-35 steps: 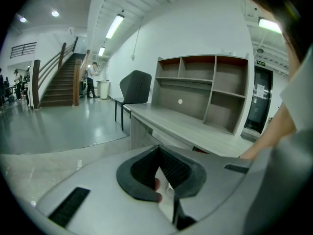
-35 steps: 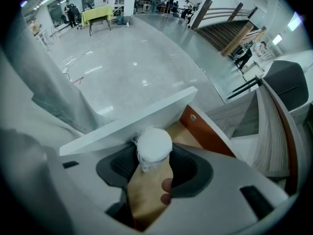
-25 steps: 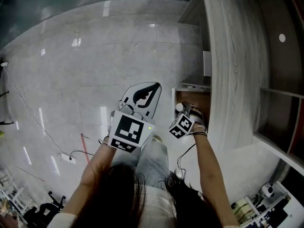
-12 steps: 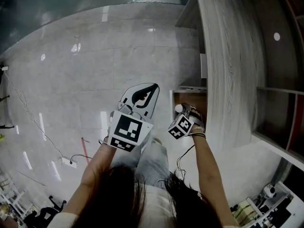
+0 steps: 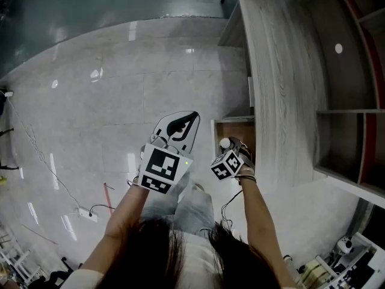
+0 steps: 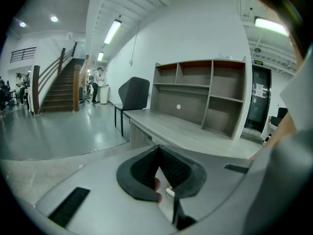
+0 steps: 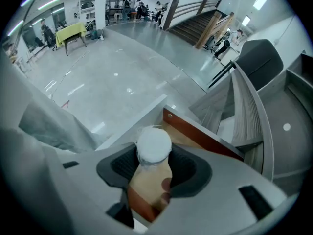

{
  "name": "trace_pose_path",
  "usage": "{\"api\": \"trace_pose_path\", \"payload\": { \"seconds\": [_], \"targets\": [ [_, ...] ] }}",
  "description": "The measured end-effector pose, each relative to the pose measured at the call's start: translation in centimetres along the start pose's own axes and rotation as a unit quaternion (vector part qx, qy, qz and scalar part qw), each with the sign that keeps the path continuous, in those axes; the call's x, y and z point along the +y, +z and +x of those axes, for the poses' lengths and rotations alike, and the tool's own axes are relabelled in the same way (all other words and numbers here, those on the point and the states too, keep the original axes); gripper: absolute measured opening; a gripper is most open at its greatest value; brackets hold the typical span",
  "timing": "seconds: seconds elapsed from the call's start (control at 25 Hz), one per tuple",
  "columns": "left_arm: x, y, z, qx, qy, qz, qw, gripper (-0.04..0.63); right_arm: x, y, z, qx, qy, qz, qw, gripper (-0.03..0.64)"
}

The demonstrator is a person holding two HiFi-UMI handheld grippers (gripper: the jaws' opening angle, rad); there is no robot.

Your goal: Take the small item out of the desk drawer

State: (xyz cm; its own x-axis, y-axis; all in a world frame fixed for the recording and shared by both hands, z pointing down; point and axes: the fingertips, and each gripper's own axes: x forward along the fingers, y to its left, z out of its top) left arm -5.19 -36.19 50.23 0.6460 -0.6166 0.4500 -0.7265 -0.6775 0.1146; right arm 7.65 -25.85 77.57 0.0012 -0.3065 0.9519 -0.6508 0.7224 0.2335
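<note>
Right gripper (image 7: 155,156) clamping small white round item (image 7: 154,142), jaws pressing in on both its sides. Item hanging over open drawer (image 7: 208,135). Drawer's wood floor showing at 1 o'clock of item, nothing else visible lying on it. Left gripper (image 6: 157,149) hovering at 9 o'clock of right gripper, jaw tips meeting, gripping nothing. Desk (image 5: 274,71) running toward 12 o'clock.

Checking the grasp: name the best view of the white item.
Right gripper view: the white item sits large, clamped in the right gripper. Head view shows it tiny; left gripper view misses it.
</note>
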Motion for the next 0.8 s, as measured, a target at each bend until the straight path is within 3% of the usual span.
{"api": "trace_pose_path", "payload": {
  "seconds": [0.8],
  "targets": [
    [-2.9, 3.4, -4.9, -0.023, 0.021, 0.0, 0.9995, 0.006, -0.5, 1.9, -7.3, -0.072, -0.032, 0.122, 0.989, 0.193]
  ]
}}
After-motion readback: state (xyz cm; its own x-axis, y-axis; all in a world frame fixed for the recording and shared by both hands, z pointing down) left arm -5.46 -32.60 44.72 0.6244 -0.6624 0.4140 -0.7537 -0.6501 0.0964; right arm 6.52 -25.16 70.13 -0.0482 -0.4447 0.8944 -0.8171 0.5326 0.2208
